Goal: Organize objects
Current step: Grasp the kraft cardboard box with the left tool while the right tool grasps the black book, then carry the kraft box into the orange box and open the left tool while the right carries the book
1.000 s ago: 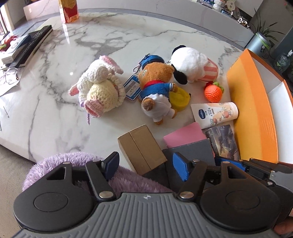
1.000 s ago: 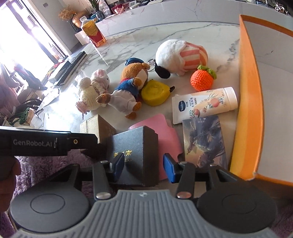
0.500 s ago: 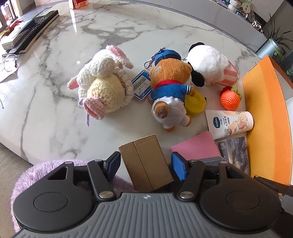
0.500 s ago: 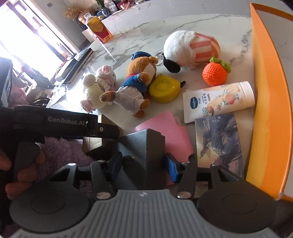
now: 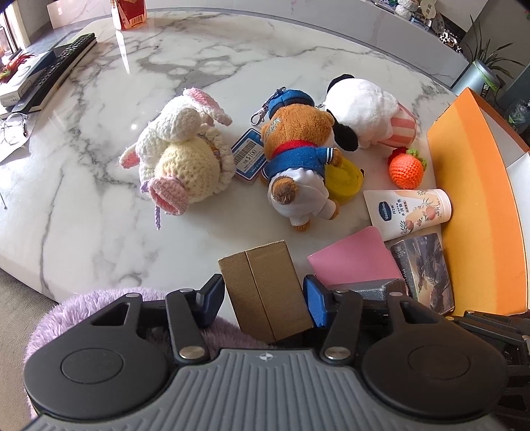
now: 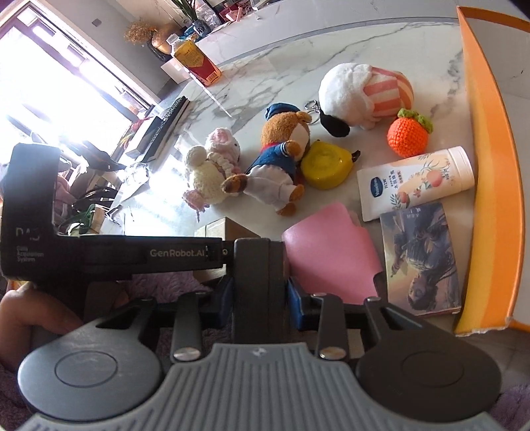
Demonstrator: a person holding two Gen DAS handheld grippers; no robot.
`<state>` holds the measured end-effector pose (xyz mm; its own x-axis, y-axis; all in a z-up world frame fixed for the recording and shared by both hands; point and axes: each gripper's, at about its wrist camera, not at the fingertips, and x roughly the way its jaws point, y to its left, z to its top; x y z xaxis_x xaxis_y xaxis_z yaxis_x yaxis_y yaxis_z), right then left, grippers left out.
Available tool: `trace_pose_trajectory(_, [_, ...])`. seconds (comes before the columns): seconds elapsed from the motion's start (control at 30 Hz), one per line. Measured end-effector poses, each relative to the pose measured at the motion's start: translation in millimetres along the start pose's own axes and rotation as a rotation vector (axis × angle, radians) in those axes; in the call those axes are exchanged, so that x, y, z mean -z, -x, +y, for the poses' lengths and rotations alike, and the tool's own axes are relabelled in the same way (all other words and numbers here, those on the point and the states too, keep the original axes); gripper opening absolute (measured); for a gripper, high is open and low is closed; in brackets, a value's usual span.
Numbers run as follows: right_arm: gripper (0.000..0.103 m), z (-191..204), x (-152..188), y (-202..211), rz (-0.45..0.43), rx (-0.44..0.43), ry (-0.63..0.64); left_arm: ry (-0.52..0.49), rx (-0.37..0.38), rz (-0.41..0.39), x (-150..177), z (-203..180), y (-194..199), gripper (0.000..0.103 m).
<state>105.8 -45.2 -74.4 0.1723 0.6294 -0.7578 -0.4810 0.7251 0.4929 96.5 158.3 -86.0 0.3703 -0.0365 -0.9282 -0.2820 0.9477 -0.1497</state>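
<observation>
Marble worktop [image 5: 99, 205] crowded with clutter. Left gripper [image 5: 261, 291] straddling brown cardboard box [image 5: 265, 291] at near worktop edge; jaws just been closing, blue pads hard against both box sides, so grasping it. Right gripper [image 6: 260, 291] clamped on dark grey box [image 6: 258, 285], held upright; jaws just been closing too, pads pressed to its faces. Left gripper body seen from right wrist view crossing just left of grey box, fingers of a hand [image 6: 36, 318] wrapped on its handle. Pink card [image 5: 354, 262] flat just right of brown box, partly under grey box. Picture book [image 6: 420, 258] beside pink card, against orange tray [image 5: 480, 205] wall. Lotion tube [image 5: 407, 212] lying flat, between book and crochet orange [image 5: 405, 167]. Bear plush in blue jacket [image 5: 298, 165] lying mid-worktop, touching yellow case [image 5: 343, 179]. Price tag [image 5: 248, 155] between bear and crochet bunny [image 5: 179, 155]. Black-eared white plush [image 5: 361, 112] behind bear. Remote [image 5: 49, 73] and juice carton [image 5: 129, 13] at far side. Purple fluffy fabric [image 5: 99, 305] below worktop edge.
</observation>
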Motion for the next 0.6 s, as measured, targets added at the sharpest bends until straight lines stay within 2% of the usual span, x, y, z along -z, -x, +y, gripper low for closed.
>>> trace_pose_trajectory(0.13, [0.035, 4.6, 1.7, -0.8, 0.001, 0.043, 0.019, -0.011, 0.015, -0.019, 1.4, -0.1, 2.3, 0.060])
trace_pose_trajectory(0.33, [0.035, 8.5, 2.7, 36.6, -0.078, 0.047, 0.037, -0.001, 0.049, -0.090, 6.7, -1.9, 26.2, 0.057])
trace_pose_trajectory(0.47, [0.035, 9.6, 3.6, 78.4, -0.180, 0.053, 0.033, -0.026, 0.090, -0.152, 7.1, -17.2, 56.0, 0.056])
trace_pose_trajectory(0.6, [0.035, 2.2, 5.8, 125.4, -0.313, 0.089, 0.005, -0.102, 0.172, -0.228, 4.5, -53.1, 90.0, 0.055])
